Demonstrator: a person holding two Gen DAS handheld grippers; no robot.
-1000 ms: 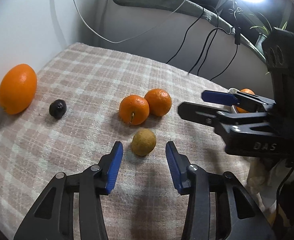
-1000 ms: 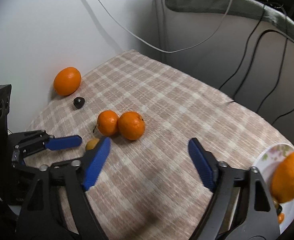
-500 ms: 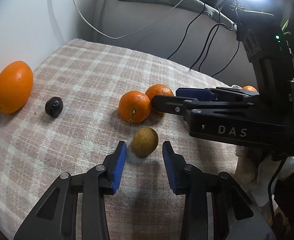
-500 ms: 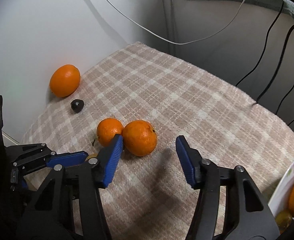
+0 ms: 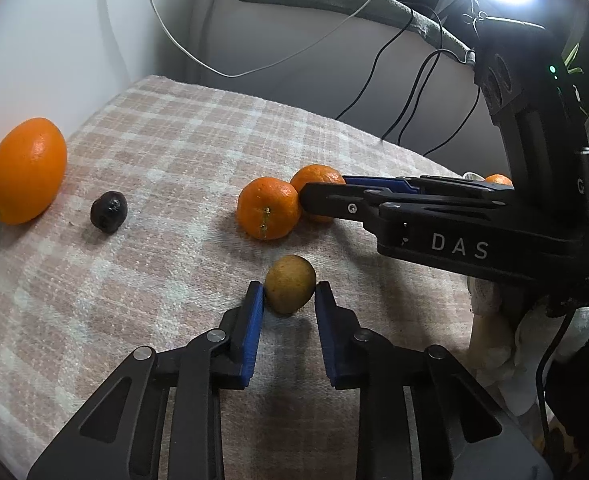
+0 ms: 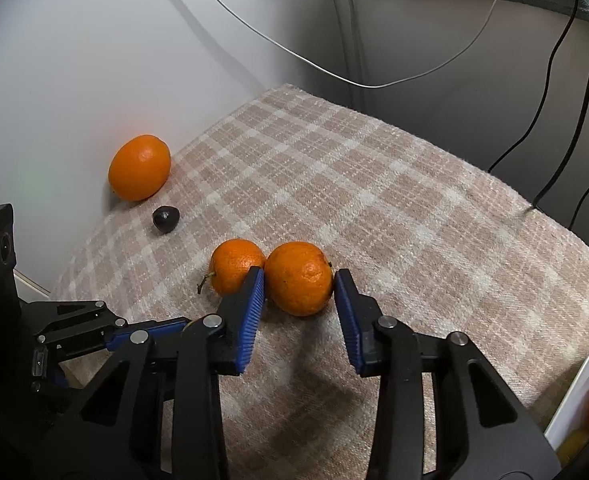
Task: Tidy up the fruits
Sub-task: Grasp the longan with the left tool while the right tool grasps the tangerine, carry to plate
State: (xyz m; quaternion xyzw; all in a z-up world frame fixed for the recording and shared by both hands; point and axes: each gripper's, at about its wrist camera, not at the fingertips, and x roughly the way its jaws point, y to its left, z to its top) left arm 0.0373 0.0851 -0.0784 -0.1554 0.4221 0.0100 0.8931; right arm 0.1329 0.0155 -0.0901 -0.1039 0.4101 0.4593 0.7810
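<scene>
Brown fruit point(image 5: 290, 289) clamped between left fingers point(image 5: 254, 320); mandarin point(image 6: 298, 278) pinched between closing right fingers point(image 6: 252, 308)

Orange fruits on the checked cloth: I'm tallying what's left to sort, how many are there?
3. Large orange by the wall; stemmed mandarin mid-cloth; second mandarin touching it, between the right gripper's pads. Others may be hidden.

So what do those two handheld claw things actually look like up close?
Both grippers, left and right, are matte black linkage frames with silver rivets and ribbed blue pads. The right one's side bears white letters "DAS", a green light and a black cable.
</scene>
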